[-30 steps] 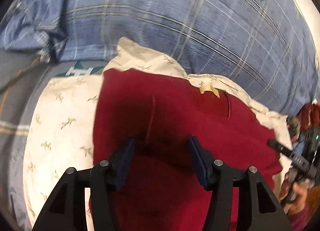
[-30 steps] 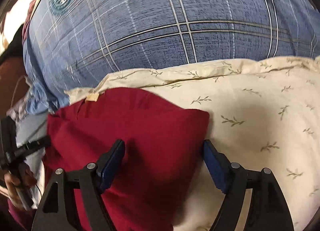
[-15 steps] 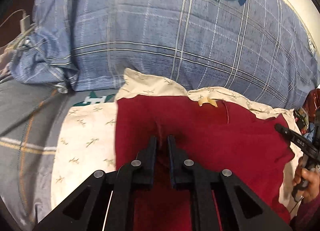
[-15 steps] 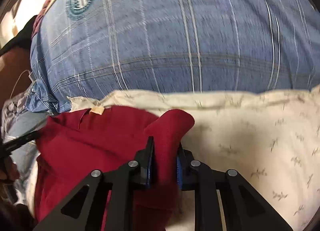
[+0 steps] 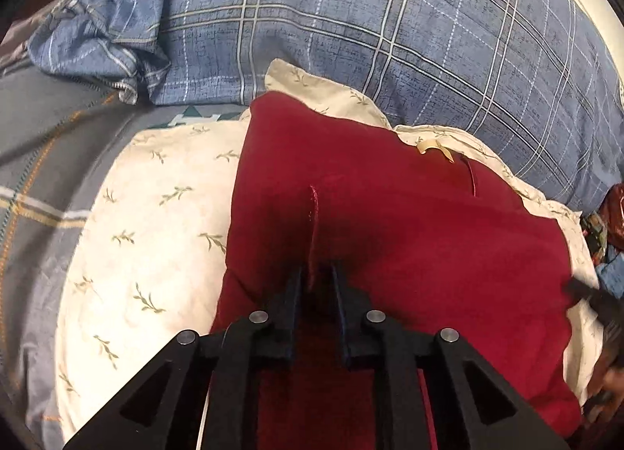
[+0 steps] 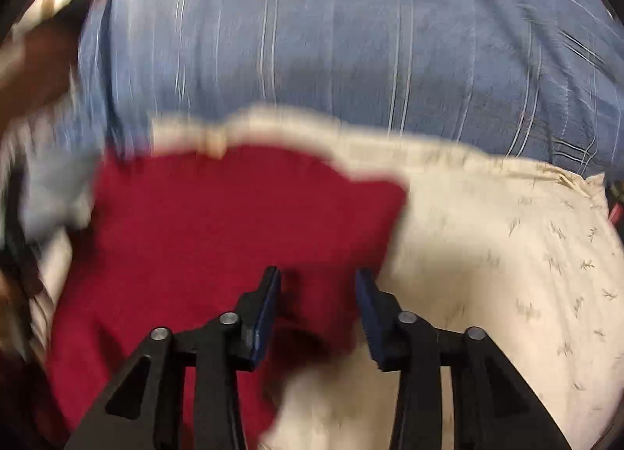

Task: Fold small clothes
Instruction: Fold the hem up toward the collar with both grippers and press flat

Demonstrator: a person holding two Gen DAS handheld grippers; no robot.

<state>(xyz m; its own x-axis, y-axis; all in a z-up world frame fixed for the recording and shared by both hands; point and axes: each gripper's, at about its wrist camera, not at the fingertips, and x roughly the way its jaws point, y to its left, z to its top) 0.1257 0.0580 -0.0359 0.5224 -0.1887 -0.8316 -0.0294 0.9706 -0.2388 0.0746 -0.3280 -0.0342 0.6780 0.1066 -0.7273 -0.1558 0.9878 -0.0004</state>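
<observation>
My left gripper [image 5: 316,278] pinches a raised ridge of the red cloth [image 5: 409,239]; its jaws are easing apart. My right gripper [image 6: 318,286] is opening, with cloth between the pads but not pressed. The cloth lies on the cream pillow [image 5: 156,216]. Risk: the ridge slips free and the fold collapses crooked.

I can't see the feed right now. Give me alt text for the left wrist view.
The left claw pinches a raised ridge of a red garment, its jaws starting to open. The garment lies on a cream pillow with a leaf print, with a blue plaid blanket behind.
</observation>
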